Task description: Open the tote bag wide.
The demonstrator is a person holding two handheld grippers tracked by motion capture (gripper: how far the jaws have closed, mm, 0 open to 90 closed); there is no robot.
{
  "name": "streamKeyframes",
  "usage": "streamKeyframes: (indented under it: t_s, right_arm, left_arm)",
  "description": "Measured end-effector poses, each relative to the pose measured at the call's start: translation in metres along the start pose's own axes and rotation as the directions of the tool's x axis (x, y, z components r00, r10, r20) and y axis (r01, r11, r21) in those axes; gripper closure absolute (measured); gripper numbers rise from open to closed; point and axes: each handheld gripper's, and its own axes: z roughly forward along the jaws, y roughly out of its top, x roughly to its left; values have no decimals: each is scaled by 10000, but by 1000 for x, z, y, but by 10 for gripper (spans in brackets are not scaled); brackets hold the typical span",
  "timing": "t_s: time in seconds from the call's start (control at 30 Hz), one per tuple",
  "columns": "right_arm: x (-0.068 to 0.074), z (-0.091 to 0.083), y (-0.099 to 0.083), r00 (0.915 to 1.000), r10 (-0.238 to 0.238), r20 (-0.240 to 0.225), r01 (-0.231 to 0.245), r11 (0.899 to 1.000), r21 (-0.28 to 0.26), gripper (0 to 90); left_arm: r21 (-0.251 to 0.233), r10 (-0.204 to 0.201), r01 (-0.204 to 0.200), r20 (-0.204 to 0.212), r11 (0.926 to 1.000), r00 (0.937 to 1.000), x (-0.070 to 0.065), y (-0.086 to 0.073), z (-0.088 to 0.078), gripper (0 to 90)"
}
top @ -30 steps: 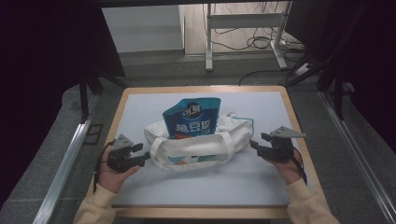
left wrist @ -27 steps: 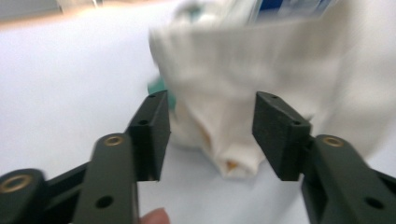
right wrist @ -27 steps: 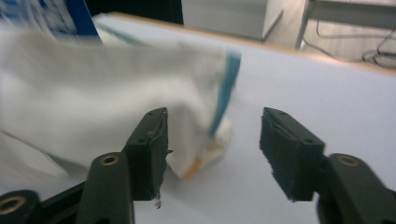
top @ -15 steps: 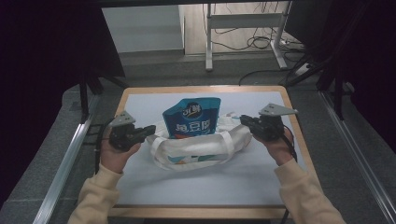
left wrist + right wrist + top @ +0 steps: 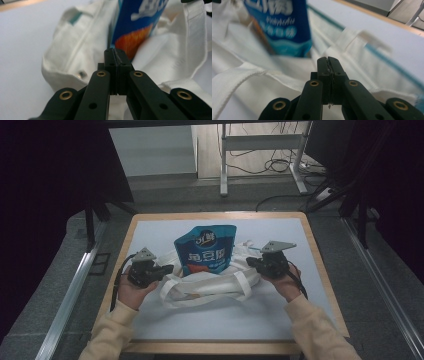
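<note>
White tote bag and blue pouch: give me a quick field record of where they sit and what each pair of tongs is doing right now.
Surface: white mat on a wood-edged table
Tote bag: white tote bag lies mid-mat, straps toward the person
Pouch: blue pouch sticks out of the bag's mouth, printed face up
Left tongs: left tongs at the bag's left edge, jaws shut; thin fabric may be pinched, not certain
Right tongs: right tongs at the bag's right edge, jaws shut; same doubt
Hands: one on each gripper, either side of the bag
</note>
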Motion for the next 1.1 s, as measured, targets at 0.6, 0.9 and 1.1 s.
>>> streamKeyframes:
  t_s: [0.6, 0.9, 1.1]
  right_arm:
    - [8, 28, -55, 9995, 197, -239, -171, 9946, 1025, 890]
    - [8, 26, -55, 9993, 243, -266, -220, 9962, 840, 889]
    - [12, 11, -35, 9982, 416, -432, -420, 9991, -80, 888]
  left_arm:
    - [880, -456, 444, 111, 9951, 9989, 5, -40, 30, 897]
    - [806, -361, 356, 55, 9961, 9993, 4, -36, 27, 896]
    - [320, 16, -15, -57, 9995, 10000, 0, -10, 18, 895]
